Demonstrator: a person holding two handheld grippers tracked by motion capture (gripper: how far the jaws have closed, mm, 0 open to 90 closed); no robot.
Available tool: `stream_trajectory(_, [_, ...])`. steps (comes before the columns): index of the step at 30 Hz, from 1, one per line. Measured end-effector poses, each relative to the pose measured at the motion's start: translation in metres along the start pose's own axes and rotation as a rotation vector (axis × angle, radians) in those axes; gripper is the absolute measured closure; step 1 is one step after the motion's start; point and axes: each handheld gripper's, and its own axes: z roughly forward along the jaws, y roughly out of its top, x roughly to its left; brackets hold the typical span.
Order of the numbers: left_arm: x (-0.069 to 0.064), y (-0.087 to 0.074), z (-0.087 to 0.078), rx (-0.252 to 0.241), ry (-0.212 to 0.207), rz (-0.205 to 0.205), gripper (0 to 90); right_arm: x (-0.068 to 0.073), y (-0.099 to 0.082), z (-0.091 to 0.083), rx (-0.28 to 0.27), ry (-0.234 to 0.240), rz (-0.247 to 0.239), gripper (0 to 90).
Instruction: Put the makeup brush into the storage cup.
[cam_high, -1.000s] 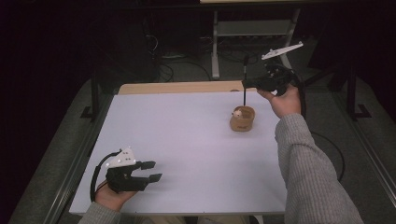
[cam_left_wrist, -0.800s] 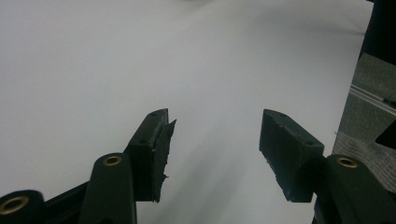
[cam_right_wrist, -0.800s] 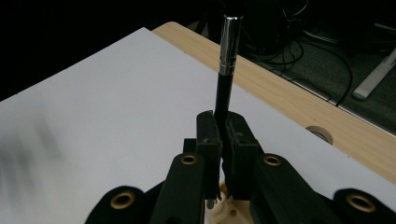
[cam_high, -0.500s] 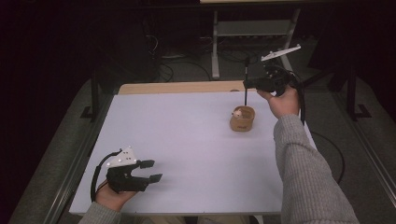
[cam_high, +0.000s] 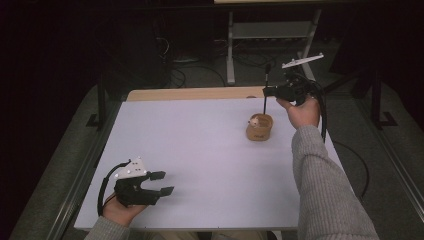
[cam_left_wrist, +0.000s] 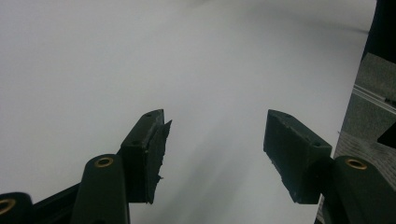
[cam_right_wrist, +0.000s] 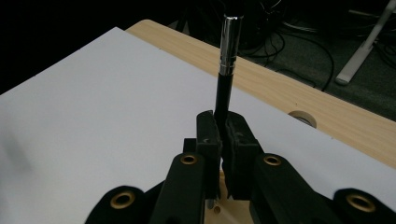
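Little has moved: the right gripper (cam_high: 270, 91) still clenches an upright black pen (cam_right_wrist: 225, 79) above the wooden cup (cam_high: 260, 127); the left gripper (cam_high: 161, 182) rests released on the white table (cam_high: 200, 150).

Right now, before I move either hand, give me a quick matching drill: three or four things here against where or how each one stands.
Things:
1. left gripper
2. right gripper
3. pen
4. wooden cup

States:
a. upright, above the cup
b. standing on the white table, far right
c. open, near the table's front edge
d. clamped shut

Pairs: 1-c, 2-d, 3-a, 4-b
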Motion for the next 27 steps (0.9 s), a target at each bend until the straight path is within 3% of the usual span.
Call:
stream_trajectory(15, [0.001, -0.001, 0.002, -0.004, 0.015, -0.029, 32.7, -0.008, -0.012, 0.004, -0.002, -0.032, 0.032, 84.9])
stream_trajectory(27, [0.000, 0.001, 0.002, -0.002, 0.013, -0.028, 31.4, -0.013, -0.024, 0.010, -0.001, -0.038, 0.048, 84.9])
